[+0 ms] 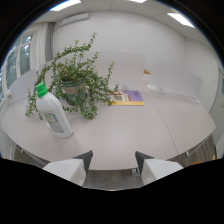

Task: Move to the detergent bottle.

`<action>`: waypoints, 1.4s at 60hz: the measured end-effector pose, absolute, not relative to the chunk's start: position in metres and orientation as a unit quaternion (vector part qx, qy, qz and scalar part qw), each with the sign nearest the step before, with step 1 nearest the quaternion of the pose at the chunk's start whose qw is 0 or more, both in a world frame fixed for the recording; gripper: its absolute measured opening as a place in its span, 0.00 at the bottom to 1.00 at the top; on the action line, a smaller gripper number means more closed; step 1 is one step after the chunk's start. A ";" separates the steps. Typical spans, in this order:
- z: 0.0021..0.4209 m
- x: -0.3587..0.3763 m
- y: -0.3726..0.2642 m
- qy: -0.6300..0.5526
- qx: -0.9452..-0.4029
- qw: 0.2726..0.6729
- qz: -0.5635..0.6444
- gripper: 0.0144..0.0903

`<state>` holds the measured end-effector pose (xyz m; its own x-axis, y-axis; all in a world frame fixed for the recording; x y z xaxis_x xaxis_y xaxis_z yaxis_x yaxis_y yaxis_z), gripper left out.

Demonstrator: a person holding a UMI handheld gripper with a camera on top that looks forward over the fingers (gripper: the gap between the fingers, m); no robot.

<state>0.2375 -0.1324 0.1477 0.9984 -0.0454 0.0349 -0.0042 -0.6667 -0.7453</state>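
Note:
A white detergent bottle (53,113) with a green cap stands upright on the white table (130,135), ahead of my fingers and off to the left. My gripper (113,161) hovers near the table's front edge, open, with nothing between its two white fingers (70,169). The bottle is well beyond the fingertips and touches neither of them.
A leafy potted plant (75,82) stands just behind and right of the bottle, its trailing stems reaching close to it. A colourful booklet (128,96) lies flat further back. Low white partitions (165,75) line the far side of the table. Windows (20,57) are at left.

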 end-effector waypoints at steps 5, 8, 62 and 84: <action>0.147 0.237 -0.133 0.014 -0.913 0.407 -0.027 0.92; 0.147 0.236 -0.134 0.014 -0.913 0.407 -0.027 0.92; 0.099 -0.010 -0.161 -0.021 -0.909 0.415 0.029 0.92; 0.080 -0.016 -0.081 -0.015 -0.897 0.442 0.010 0.92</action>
